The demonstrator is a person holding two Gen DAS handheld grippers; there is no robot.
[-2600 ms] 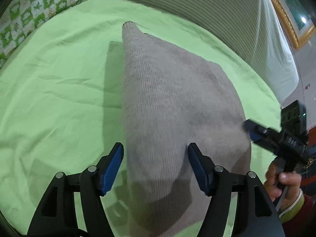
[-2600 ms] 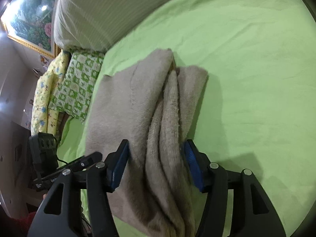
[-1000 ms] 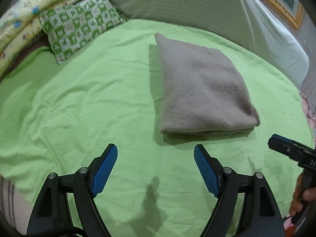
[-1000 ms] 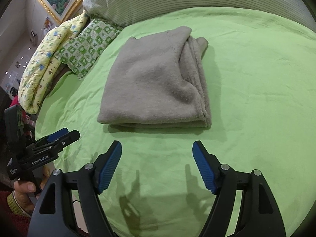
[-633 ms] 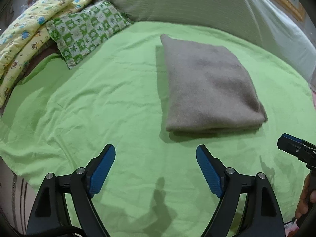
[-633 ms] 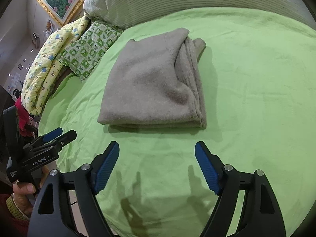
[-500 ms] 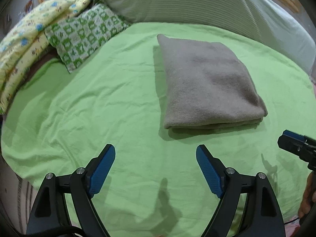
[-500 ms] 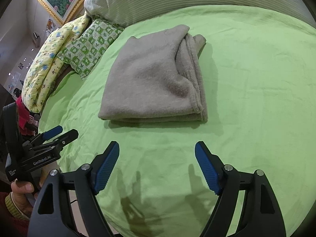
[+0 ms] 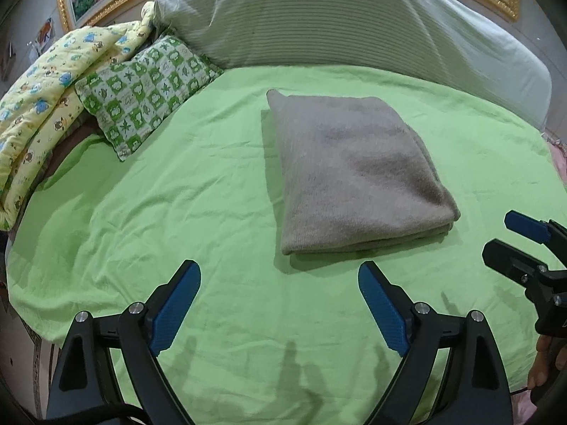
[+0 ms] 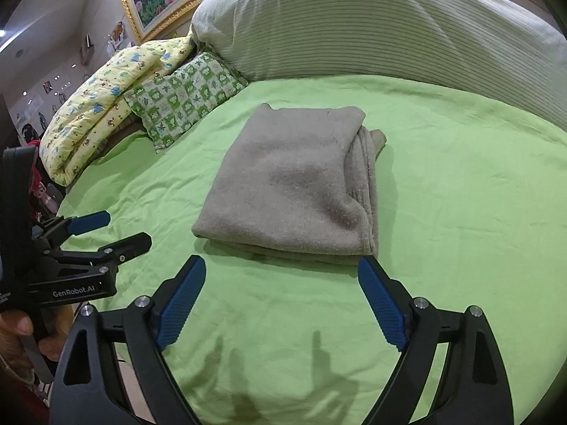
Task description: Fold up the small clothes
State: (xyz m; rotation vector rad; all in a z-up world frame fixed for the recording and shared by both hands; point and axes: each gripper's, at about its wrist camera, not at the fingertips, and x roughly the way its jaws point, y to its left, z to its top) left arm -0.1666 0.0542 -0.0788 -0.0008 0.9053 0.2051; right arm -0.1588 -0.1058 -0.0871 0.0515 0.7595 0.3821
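A grey-brown knit garment (image 9: 354, 173) lies folded into a flat rectangle on the green bedsheet (image 9: 177, 212); in the right wrist view the same garment (image 10: 294, 184) shows its stacked folds along the right side. My left gripper (image 9: 280, 304) hovers in front of the garment's near edge, its jaws still opening with nothing between them. My right gripper (image 10: 281, 302) also hangs short of the garment, its jaws opening and empty. Each view catches the other gripper at its side edge: the right gripper (image 9: 524, 248) and the left gripper (image 10: 106, 230).
A large striped grey-white pillow (image 9: 336, 21) runs along the head of the bed. A green-and-white checked cushion (image 9: 145, 88) and a yellow patterned quilt (image 9: 46, 106) lie at the far left. A gold picture frame (image 10: 152, 3) hangs behind. A person's hand (image 10: 21, 333) holds the left gripper.
Both grippers let go of the garment, which now lies folded flat. They have since backed off and risen, so more of the bed shows, and their jaws stand wider.
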